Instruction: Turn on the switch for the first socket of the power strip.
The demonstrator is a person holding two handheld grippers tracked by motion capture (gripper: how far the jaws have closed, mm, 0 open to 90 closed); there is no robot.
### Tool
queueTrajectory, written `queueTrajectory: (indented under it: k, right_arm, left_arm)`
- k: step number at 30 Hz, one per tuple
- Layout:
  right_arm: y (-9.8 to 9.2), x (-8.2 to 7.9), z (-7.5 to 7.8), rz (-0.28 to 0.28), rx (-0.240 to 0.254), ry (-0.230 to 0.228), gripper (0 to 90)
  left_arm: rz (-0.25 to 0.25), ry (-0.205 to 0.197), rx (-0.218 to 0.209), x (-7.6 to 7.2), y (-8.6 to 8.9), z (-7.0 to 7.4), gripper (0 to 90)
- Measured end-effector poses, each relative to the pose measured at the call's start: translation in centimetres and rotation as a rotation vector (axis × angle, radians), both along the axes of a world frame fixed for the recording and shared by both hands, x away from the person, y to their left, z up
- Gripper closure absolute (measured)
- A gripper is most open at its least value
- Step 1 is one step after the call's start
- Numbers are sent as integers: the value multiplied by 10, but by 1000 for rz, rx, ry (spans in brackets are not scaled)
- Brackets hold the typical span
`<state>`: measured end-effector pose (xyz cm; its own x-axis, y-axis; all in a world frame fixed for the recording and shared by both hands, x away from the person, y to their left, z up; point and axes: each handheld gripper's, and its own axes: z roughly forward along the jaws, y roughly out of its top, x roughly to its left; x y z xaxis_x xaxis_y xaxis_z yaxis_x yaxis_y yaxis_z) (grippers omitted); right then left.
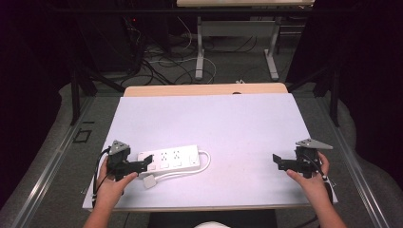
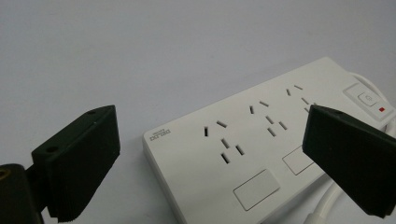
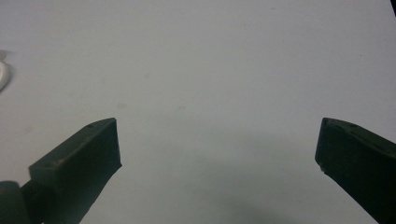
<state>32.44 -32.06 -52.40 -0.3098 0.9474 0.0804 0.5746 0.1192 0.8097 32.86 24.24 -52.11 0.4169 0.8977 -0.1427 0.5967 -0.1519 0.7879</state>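
White sheeting covers the table (image 1: 228,123), with a strip of bare wood showing along its far edge; beyond it the floor carries loose cables and the legs of another desk.

On the near-left part of the table lies a white power strip (image 1: 169,158), flat, its long side running left to right. Its cord (image 1: 205,161) loops out of the right end and doubles back along the near edge to a white plug (image 1: 149,181) lying just in front of the strip.

From the left gripper view, the strip (image 2: 261,154) shows 3 socket groups, 2 blank rectangular covers and a switch (image 2: 368,98) with a small red mark beside it (at the far end).

The left gripper (image 1: 146,161), held in the person's left hand (image 1: 111,186), sits at the strip's left end with its jaws spread wide on either side of that end, not closed on it.

The right gripper (image 1: 277,160), in the right hand (image 1: 311,183), is well apart from the strip near the table's right edge, jaws wide over bare sheeting, holding nothing
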Motion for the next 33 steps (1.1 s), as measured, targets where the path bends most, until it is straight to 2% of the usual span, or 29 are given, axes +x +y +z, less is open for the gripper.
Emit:
queueTrajectory:
  k: [4, 5, 13, 17, 19, 23, 24, 26, 33]
  right_arm:
    - [3, 0, 0, 1, 11, -9, 0]
    - [3, 0, 0, 3, 7, -12, 0]
    - [9, -3, 2, 3, -18, -36, 0]
    - [11, -4, 2, 22, -23, -40, 0]
    - [13, -5, 2, 12, -22, -43, 0]
    - [12, -5, 2, 17, -19, -41, 0]
    - [12, -5, 2, 16, -19, -41, 0]
    - [12, -5, 2, 16, -18, -37, 0]
    - [13, -3, 0, 21, -16, -28, 0]
  left_arm:
    - [-4, -3, 16, -2, -2, 2, 58]
    - [1, -7, 7, -2, -4, 2, 66]
    - [-18, -1, 25, -4, -8, 5, 113]
    - [-21, -8, 19, -5, -11, 6, 136]
    - [-26, -5, 21, -5, -12, 7, 154]
    - [-34, -4, 16, -6, -16, 8, 164]
    - [-49, -1, 35, -6, -15, 10, 167]
    - [-49, 4, 15, -6, -18, 10, 177]
    - [-74, 8, 28, -6, -24, 12, 230]
